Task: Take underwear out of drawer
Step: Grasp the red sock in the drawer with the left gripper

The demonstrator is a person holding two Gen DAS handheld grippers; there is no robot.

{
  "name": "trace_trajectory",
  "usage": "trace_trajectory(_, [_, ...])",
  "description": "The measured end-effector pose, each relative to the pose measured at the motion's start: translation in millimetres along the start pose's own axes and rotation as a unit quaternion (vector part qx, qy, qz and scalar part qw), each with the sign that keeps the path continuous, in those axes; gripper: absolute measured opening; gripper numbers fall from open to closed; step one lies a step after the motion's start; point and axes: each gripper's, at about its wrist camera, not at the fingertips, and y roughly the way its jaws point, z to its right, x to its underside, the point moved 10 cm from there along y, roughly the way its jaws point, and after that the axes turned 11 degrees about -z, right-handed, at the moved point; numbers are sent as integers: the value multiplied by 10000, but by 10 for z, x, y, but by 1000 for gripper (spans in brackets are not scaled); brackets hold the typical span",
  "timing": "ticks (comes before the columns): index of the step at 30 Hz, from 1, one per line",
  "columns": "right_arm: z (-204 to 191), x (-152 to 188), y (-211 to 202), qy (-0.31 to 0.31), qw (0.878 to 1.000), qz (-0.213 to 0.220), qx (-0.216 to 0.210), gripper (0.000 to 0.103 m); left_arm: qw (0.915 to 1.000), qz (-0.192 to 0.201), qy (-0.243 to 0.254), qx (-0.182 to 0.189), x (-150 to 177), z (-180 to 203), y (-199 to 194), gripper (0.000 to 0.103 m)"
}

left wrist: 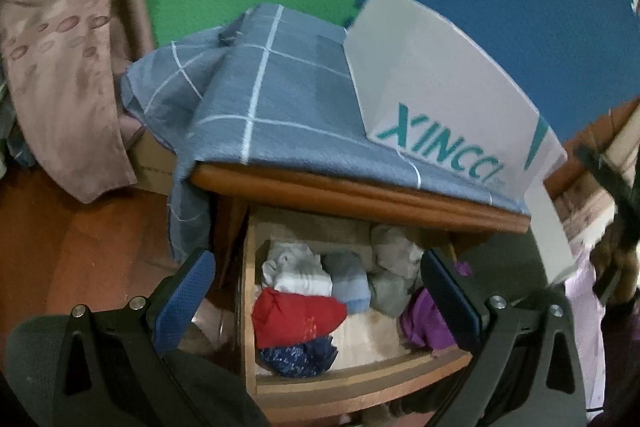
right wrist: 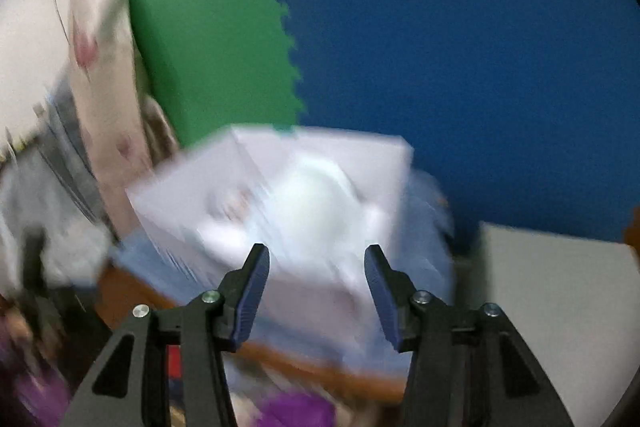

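A: Left gripper [left wrist: 316,301] – jaws wide apart, nothing between them, hanging over the open drawer [left wrist: 360,375], lower centre of frame.

B: Right gripper [right wrist: 318,291]?

A: Jaws partly apart, empty. View is blurred. White box [right wrist: 280,211] mid-frame beyond it.

B: Underwear?

A: In the drawer: red piece [left wrist: 296,317] front left, dark blue one [left wrist: 296,355] touching it below, purple one [left wrist: 424,319] at right, grey and white rolls [left wrist: 348,275] behind.

B: Top?

A: Grey checked cloth [left wrist: 280,99], box on it.

Light is dim and even, without glare. The left wrist view is fairly sharp; the right wrist view is smeared with motion blur beyond its jaws. Fisheye bending darkens both rims.
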Motion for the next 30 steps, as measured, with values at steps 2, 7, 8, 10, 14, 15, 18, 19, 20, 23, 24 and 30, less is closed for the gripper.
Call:
trace_trajectory(2, [209,346,-30,43,9994,-158,300,51,9996,-159,203,-101,38,71,80,101])
trace_trajectory(7, [633,966,-7,495,9959,-423,624,51,9915,-688,962,-542,203,280,321,101])
trace_trajectory(8, [683,1061,12,662,9951,-478,555,51,9865,-881,1187,-701,263,328,410,101])
trace_trajectory(10, [721,1138,38,861,9935,-544,510,51,9769,-1224,1511,-888,363,395,560,101])
trace_trajectory(14, [796,1172,2,1128,9924,-388,293,51,9446,-2257,2183,-953,660,537,936,100])
trace_trajectory(15, [815,1173,-2,1195,9918,-378,258,51,9335,-2517,2365,-967,732,560,1030,97])
trace_trajectory(18, [834,1213,8,1272,9910,-349,208,51,9023,-3023,2877,-1081,877,587,1241,93])
trace_trajectory(19, [837,1222,-4,1279,9910,-337,205,52,8925,-3106,3055,-1170,897,588,1299,93])
trace_trajectory(20, [836,1218,5,1282,9910,-332,206,52,8844,-3127,3221,-1275,900,578,1340,92])
trace_trajectory(23, [839,1228,32,1291,9909,-326,176,54,8504,-3089,3900,-1712,848,516,1493,86])
trace_trajectory(24, [842,1230,37,1299,9908,-329,170,54,8401,-3111,4074,-1773,838,482,1547,83])
trace_trajectory(30, [845,1240,75,1313,9905,-382,138,56,7911,-3521,4587,-1993,927,185,1839,66])
